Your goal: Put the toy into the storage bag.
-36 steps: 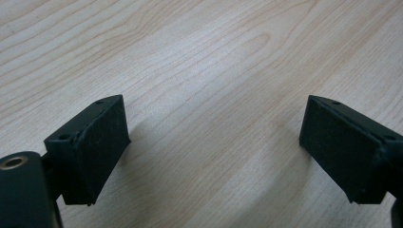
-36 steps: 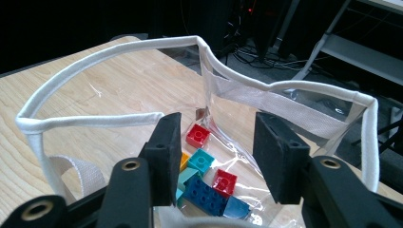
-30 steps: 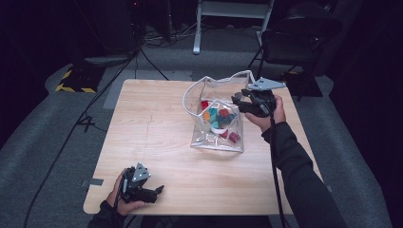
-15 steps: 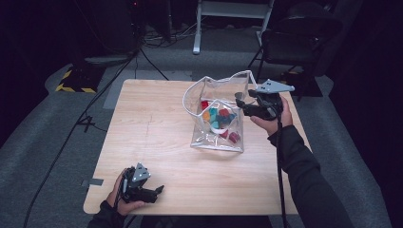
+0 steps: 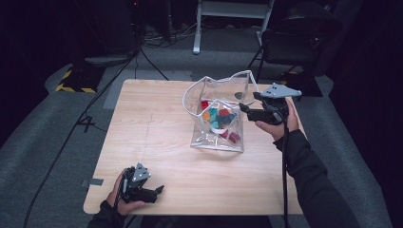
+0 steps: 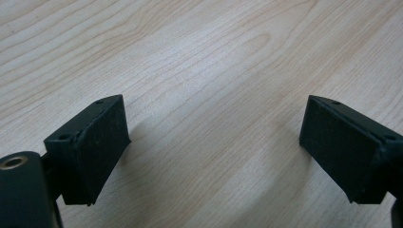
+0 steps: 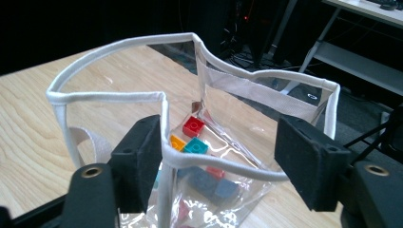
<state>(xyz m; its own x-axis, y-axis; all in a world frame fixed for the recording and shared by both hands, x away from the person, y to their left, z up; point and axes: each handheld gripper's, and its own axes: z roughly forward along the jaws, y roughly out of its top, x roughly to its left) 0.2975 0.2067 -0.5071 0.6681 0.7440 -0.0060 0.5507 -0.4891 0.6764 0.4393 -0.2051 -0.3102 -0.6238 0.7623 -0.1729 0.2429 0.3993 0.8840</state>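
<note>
Your clear bag (image 5: 218, 118) stands upright just right of centre on the wooden table (image 5: 157, 137), mouth open, with its white-edged rim (image 7: 157, 97) sagging on the near side in the right gripper view. Coloured blocks (image 5: 219, 116) lie loose at the bottom, a red one (image 7: 194, 126) and a teal one (image 7: 196, 145) among them. Your right gripper (image 5: 247, 108) sits at the bag's 3 o'clock side, level with the rim; its jaws have just been opening and stand released, the rim running between them, the left pad just beside the bag's corner seam but not pressing it. Your left gripper (image 5: 159, 190) rests low at the table's 7 o'clock corner, well apart from the bag, jaws spread wide over bare wood (image 6: 214, 95). Beyond the table at 12 o'clock are a white frame (image 5: 233, 23) and floor cables (image 5: 152, 61); a dark chair (image 5: 294, 42) stands at 1 o'clock.
</note>
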